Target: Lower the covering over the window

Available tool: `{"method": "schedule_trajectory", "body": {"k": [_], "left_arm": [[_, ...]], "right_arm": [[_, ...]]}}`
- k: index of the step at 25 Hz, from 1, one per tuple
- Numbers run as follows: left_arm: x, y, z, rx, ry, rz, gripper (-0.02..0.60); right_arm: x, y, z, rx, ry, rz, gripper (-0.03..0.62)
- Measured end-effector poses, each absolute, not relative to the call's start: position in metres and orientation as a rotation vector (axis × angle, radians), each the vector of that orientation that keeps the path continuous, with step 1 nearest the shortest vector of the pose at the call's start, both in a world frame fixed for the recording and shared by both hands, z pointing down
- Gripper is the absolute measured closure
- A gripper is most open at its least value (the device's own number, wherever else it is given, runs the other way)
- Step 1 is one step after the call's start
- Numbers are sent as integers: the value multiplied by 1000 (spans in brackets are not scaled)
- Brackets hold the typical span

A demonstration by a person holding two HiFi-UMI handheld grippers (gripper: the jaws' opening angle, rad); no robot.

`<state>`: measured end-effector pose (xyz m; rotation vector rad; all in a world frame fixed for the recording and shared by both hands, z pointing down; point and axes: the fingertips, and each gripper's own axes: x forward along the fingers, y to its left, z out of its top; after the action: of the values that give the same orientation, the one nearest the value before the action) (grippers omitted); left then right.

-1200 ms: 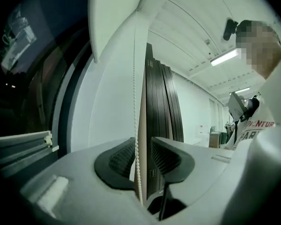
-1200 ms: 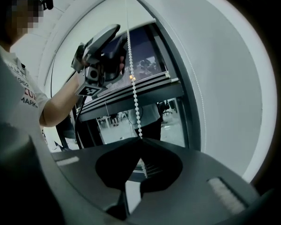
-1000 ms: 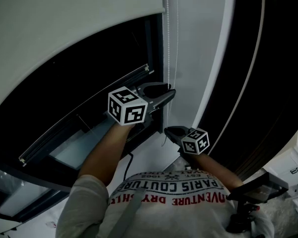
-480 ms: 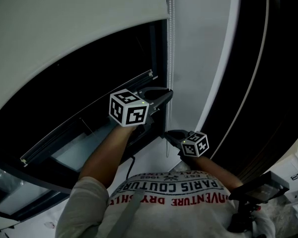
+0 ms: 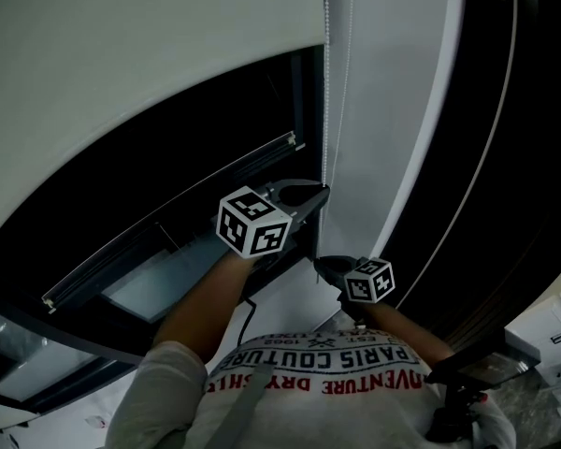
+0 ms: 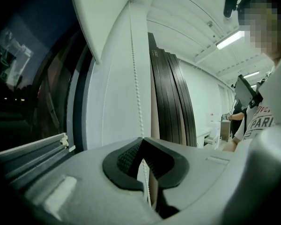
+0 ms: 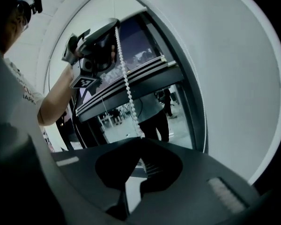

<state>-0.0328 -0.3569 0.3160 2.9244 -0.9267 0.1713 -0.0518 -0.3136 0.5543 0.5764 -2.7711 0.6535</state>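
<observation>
You are in what looks like an office or work room; a tall window (image 5: 196, 185), dark outside, carries a white roller blind (image 5: 122, 64); strip lights (image 6: 229, 40) run along a white panelled ceiling (image 6: 187, 13); a small camera (image 6: 231, 4) hangs there.

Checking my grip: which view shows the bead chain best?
Right gripper view: the bead chain runs, beads distinct, from the left gripper down into the shut right gripper. Left gripper view shows it pale against white wall; head view, a thin line.
</observation>
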Motion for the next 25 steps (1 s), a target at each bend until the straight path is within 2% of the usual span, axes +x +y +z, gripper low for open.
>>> {"method": "schedule_trajectory", "body": {"k": [6, 13, 25], "left_arm": [[-28, -353, 357, 2880, -941, 211, 577], [-25, -344, 370, 2866, -962, 82, 577], [-23, -340, 453, 2746, -1024, 320, 577]], "right_arm": [[-42, -298, 591, 584, -2697, 715, 586], [-18, -295, 609, 636, -2670, 873, 586], [-1, -251, 661, 460, -2508, 793, 585]]}}
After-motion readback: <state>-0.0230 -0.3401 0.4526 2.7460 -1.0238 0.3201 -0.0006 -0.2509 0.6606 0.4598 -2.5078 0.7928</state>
